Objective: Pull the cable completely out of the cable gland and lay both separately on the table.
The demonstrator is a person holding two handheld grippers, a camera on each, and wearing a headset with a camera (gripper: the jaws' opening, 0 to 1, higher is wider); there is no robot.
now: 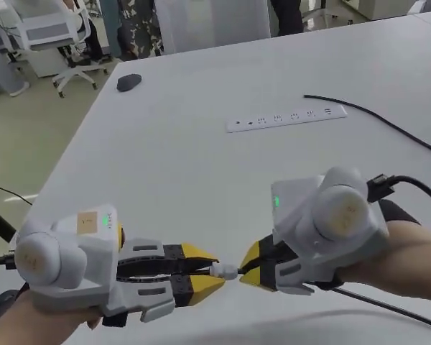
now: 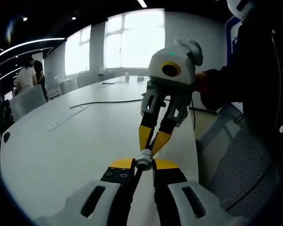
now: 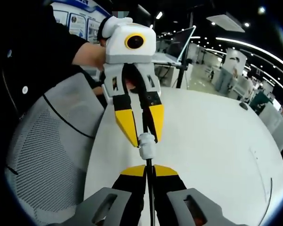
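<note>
A small white cable gland [image 1: 224, 272] hangs just above the white table [image 1: 201, 180], between two yellow-tipped grippers that meet tip to tip. My left gripper [image 1: 214, 272] is shut on the gland, which sits at its fingertips in the left gripper view [image 2: 144, 159]. My right gripper [image 1: 246, 272] faces it, shut on the thin black cable [image 3: 149, 188] right behind the gland [image 3: 146, 143]. That cable runs back between the right gripper's jaws and trails off to the right over the table [image 1: 388, 307]. A dark strand also runs back between the left jaws.
A white power strip [image 1: 287, 118] lies mid-table with a black lead [image 1: 388, 123] curving away to the right. A dark mouse [image 1: 128, 82] sits near the far left edge. Office chairs [image 1: 65, 43] stand beyond the table; a mesh chair [image 3: 42, 150] is behind me.
</note>
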